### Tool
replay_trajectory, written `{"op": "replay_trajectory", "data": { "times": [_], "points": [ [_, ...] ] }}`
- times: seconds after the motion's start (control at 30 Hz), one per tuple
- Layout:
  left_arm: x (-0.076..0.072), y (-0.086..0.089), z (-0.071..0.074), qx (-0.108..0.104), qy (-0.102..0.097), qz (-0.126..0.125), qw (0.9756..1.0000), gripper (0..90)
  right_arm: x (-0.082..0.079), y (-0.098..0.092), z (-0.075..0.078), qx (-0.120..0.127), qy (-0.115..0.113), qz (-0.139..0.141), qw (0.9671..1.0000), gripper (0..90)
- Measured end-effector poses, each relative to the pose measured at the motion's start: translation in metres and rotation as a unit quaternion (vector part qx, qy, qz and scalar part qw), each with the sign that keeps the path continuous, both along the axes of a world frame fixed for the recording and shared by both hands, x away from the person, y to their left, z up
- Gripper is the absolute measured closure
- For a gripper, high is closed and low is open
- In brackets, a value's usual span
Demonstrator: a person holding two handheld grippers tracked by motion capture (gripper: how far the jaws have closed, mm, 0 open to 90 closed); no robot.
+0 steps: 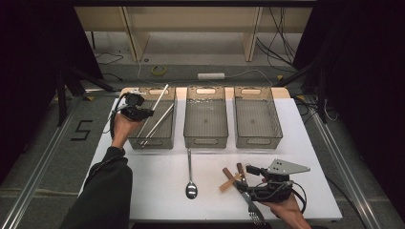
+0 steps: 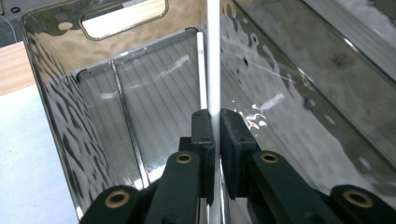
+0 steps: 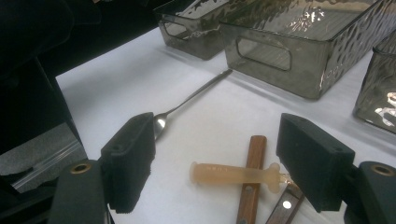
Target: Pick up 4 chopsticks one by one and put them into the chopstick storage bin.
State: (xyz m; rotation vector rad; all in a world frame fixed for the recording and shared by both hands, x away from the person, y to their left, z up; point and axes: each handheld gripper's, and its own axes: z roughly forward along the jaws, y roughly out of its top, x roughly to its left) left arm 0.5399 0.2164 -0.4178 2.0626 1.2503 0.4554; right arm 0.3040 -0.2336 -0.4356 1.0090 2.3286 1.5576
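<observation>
Left tongs (image 2: 217,140) clamp chopstick (image 2: 214,56) – in bin (image 2: 56,121) | spoon (image 1: 190,179) – mid-table

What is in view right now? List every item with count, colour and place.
bins: three, smoky clear plastic, in a row at the table's far side
chopsticks: two, silvery white, leaning in the left bin; one clamped by the left gripper
spoon: one, silver, on the table in front of the middle bin
wood-handled cutlery: two or three pieces, brown handles, crossed near the right gripper
pale handle: one, translucent beige, lying across a wooden handle
table: one, white
left gripper: black, shut on a chopstick
right gripper: black, open above the cutlery
</observation>
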Motion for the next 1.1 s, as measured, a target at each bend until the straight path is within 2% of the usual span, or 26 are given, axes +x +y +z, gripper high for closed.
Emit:
{"op": "replay_trajectory", "data": {
  "times": [0.57,0.9,1.0,1.1],
  "points": [
    [0.002,0.000,-0.007,0.011,0.015,0.005,0.9998,84.0,0.000,0.000,0.000,0.000,-0.001,0.000,1.0000,29.2],
    [0.003,-0.002,-0.008,0.017,0.014,0.011,0.9997,82.6,0.000,0.000,0.000,0.000,-0.003,0.000,1.0000,29.2],
    [0.001,-0.004,-0.003,0.014,0.017,0.011,0.9997,71.0,0.000,0.000,0.000,0.000,-0.003,0.000,1.0000,29.2],
    [-0.005,-0.006,0.004,0.009,0.017,0.007,0.9998,65.3,0.000,0.000,0.000,0.000,-0.003,-0.001,1.0000,29.2]
  ]
}}
